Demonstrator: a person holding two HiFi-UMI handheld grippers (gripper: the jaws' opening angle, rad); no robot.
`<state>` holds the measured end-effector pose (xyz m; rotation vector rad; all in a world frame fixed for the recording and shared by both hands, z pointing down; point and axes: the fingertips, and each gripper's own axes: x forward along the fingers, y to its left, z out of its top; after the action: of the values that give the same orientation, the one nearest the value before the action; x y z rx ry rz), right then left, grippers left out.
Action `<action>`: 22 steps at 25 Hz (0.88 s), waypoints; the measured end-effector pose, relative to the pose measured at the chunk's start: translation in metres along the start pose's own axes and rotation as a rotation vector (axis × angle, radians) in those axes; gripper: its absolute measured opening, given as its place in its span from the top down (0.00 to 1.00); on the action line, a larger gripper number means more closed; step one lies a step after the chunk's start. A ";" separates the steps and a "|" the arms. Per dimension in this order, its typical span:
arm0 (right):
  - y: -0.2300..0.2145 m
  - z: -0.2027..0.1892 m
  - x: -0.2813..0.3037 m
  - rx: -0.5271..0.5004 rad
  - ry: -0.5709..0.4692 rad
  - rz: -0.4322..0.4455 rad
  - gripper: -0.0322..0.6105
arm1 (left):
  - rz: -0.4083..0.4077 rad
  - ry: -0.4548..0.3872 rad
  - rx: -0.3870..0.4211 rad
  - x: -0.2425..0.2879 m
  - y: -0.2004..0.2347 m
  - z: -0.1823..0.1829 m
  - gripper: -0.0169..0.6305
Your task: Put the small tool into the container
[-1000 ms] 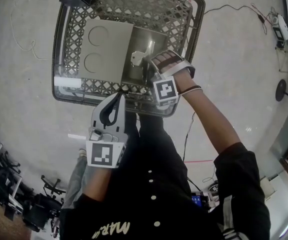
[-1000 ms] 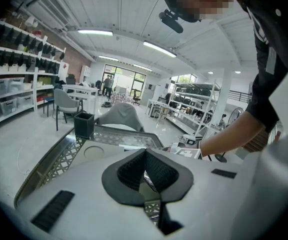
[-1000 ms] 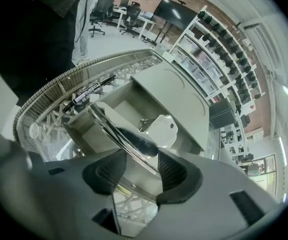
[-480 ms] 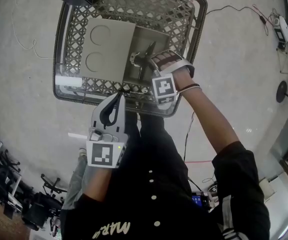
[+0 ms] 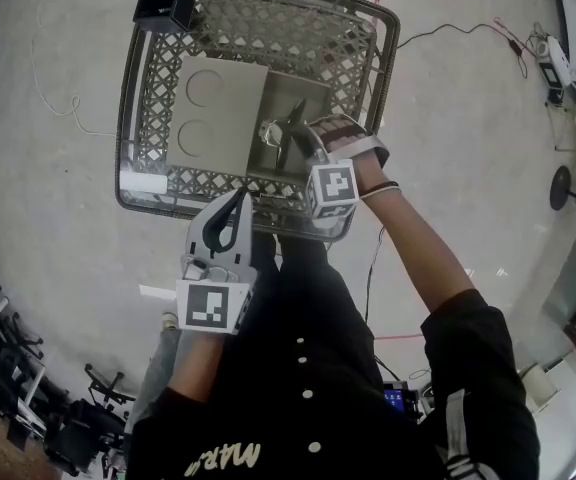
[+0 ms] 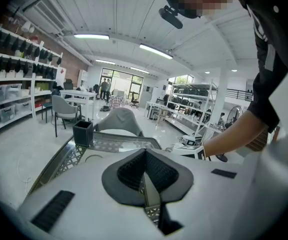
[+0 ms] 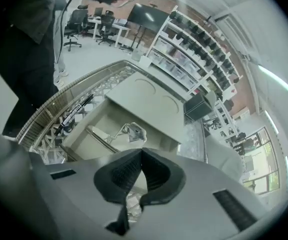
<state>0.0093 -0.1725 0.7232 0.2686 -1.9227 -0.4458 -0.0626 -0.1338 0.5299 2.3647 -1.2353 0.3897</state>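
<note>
I am looking down at the small tool [image 7: 132,132], a pale, silvery piece with a blocky head and a thin shank. It is lying in the open half of the beige container [image 5: 218,113], beside the lid with two round marks. The container is sitting in a metal lattice basket [image 5: 153,88] with a black box [image 5: 165,6] at one far corner, and cables [image 5: 448,23] are trailing across the floor.

My right gripper [image 5: 290,138] is hanging just over the open half, partly hiding the tool from above. Its jaws are closing fully together with nothing between them. My left gripper [image 5: 238,200] is hovering at the basket's near rim, jaws together and empty.

The tool is lying roughly flat, head end nearer the lid. I cannot tell its exact heading.
</note>
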 end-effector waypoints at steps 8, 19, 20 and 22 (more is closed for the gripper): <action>-0.056 0.023 -0.069 0.274 -0.082 -0.165 0.93 | -0.019 -0.058 0.070 -0.008 0.003 0.030 0.94; -0.116 0.043 -0.189 0.735 -0.300 -0.412 0.93 | -0.016 -0.143 0.158 -0.027 0.012 0.075 0.94; -0.120 0.041 -0.199 0.773 -0.317 -0.435 0.93 | -0.016 -0.152 0.168 -0.028 0.012 0.079 0.94; -0.128 0.038 -0.216 0.840 -0.354 -0.477 0.93 | -0.017 -0.174 0.182 -0.029 0.013 0.089 0.94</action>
<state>0.0539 -0.1973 0.4745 1.2807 -2.3084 0.0518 -0.0852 -0.1648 0.4440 2.6091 -1.3049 0.3076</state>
